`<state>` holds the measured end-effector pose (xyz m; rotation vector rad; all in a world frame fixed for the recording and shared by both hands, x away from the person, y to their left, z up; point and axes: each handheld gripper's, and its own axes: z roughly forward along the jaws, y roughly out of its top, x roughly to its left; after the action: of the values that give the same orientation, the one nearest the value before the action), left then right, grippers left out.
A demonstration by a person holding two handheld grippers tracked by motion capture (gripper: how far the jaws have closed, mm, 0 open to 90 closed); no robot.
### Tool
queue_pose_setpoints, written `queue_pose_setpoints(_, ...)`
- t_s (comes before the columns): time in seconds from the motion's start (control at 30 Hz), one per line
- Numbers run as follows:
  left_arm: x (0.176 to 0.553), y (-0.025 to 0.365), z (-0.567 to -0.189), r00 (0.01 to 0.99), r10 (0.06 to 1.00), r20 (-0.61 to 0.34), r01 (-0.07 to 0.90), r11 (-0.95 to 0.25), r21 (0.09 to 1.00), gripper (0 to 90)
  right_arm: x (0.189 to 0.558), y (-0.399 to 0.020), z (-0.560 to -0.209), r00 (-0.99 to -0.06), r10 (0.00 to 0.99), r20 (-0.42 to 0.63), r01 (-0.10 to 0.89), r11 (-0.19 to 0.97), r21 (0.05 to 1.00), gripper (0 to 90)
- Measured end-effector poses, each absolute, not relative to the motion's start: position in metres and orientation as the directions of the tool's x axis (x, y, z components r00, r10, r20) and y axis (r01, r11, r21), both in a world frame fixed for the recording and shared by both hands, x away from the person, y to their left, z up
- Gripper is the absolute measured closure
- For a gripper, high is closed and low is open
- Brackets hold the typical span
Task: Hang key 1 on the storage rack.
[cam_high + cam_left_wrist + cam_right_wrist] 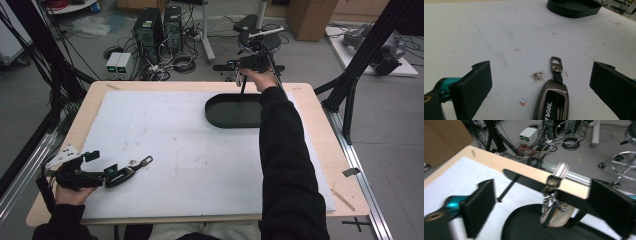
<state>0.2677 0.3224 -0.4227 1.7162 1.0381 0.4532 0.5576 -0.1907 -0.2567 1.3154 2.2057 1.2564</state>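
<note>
- The table (pixel 320 150), pale wood at its rim, carries a white mat (pixel 190 150) marked with scuffs and faint lines; beyond it, on a grey floor, stand 2 computer towers (pixel 161 27) amid tangled cables.
- A black oval tray (pixel 232 111) sits at the mat's far right side.
- The right gripper (pixel 245 67) hovers over the tray's far rim, jaws wide apart; a bunch of keys (pixel 552 202) with a beige fob hangs between them, blurred, touching neither pad.
- The left gripper (pixel 102 162) rests at the mat's near left corner, jaws spread, nothing clamped.
- A dark grey car key case (pixel 552 102) with a metal clip lies between them, well apart from the tray; its lettering reads "VAL".
</note>
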Motion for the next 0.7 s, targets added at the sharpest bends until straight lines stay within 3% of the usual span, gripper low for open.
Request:
queue_pose_setpoints(0.43, 0.267, 0.322, -0.422, 0.556, 0.813, -0.173, 0.42, -0.095, 0.903, 4.7, 0.523, -0.168, -0.243, -0.627, 0.777, 0.048, 0.532, 0.383, 0.755, 0.7)
queue_pose_setpoints(0.7, 0.267, 0.322, -0.422, 0.557, 0.813, -0.171, 0.419, -0.097, 0.903, 4.7, 0.506, -0.164, -0.232, -0.641, 0.768, 0.017, 0.512, 0.411, 0.754, 0.7)
